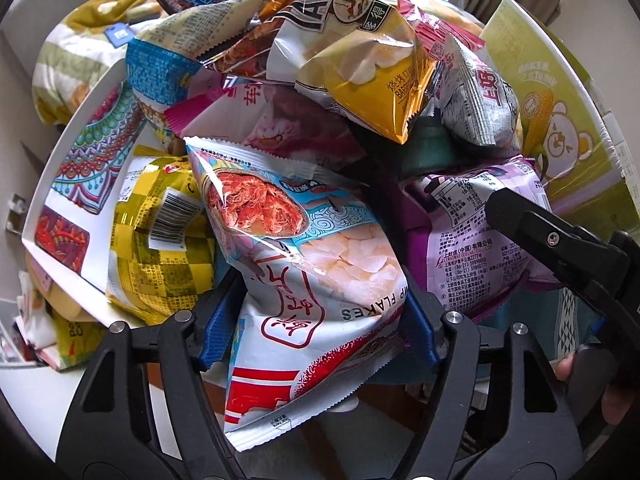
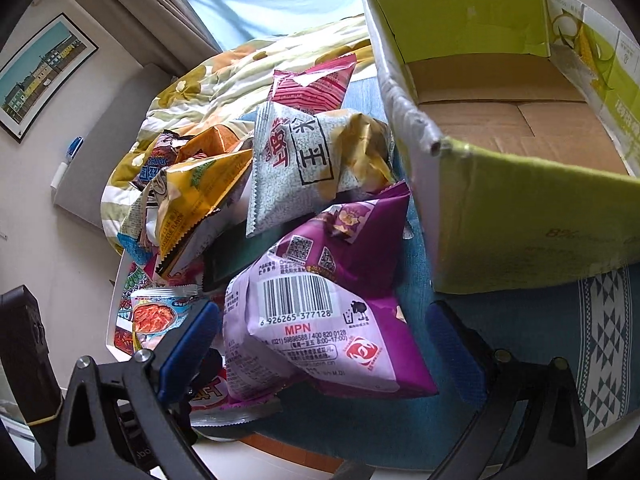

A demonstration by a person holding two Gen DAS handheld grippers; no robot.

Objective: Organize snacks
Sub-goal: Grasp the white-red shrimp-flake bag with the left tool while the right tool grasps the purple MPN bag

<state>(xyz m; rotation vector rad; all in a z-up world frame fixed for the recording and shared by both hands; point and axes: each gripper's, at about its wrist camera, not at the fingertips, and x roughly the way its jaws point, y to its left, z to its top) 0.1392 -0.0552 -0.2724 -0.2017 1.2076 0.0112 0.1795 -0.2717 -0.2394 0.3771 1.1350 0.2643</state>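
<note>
Shrimp flakes bag [image 1: 304,280], nearest the left wrist camera, sits squeezed between the blue pads [image 1: 218,328] of the left gripper [image 1: 320,328], whose jaws are closed on its lower half. It lies at the front of a heap of snack bags, touching a yellow checked bag [image 1: 160,240] on one side and a purple bag [image 2: 320,304] on the other. The right gripper [image 2: 320,344] hangs wide open around that purple bag, pads not pressing on it. Just beside the heap stands an empty green cardboard box [image 2: 520,232] on a blue patterned cloth [image 2: 600,340]. To do this step well, I judge each bag should be pinched gently by its body, lifted clear of its neighbours, then set flat in the box.
</note>
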